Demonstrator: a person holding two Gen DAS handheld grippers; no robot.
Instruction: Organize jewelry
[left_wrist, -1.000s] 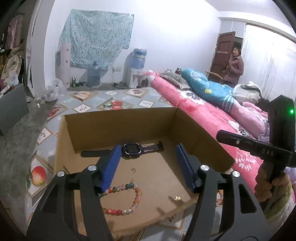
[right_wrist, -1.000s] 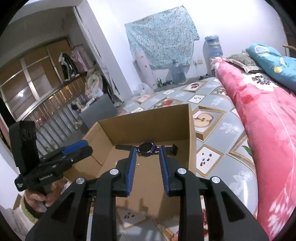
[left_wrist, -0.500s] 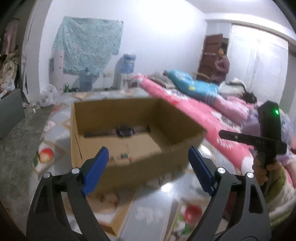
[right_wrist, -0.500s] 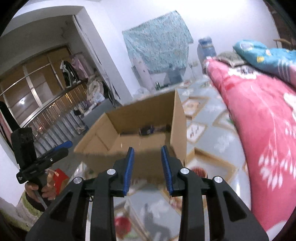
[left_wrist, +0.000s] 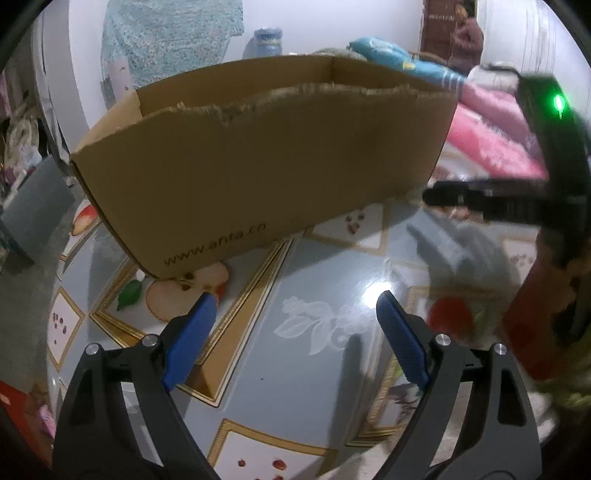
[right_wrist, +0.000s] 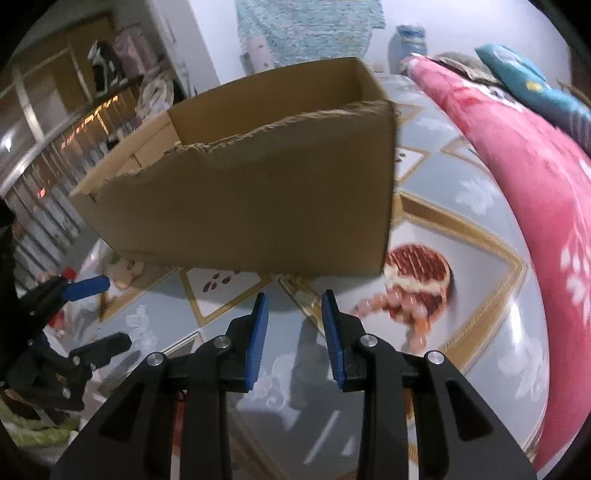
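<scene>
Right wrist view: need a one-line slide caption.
Right gripper, jaws narrowly open and empty, low over a glossy fruit-print floor mat facing the torn-rimmed brown cardboard box.

Both wrist cameras look steeply down, close to the shared cardboard box (left_wrist: 258, 173).

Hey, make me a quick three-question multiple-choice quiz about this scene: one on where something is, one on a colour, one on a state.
1. Where does the cardboard box stand?
A. on the bed
B. on the patterned floor
C. on a shelf

2. What colour are the pads of the left hand-held gripper?
A. red
B. green
C. blue

3. How is the right hand-held gripper?
A. open, holding nothing
B. clamped on a watch
C. gripping the box edge

Answers: 1 B, its base rests on the floor with fruit pictures; 2 C, both pads are blue; 3 A, only floor shows in the gap between its pads.
</scene>
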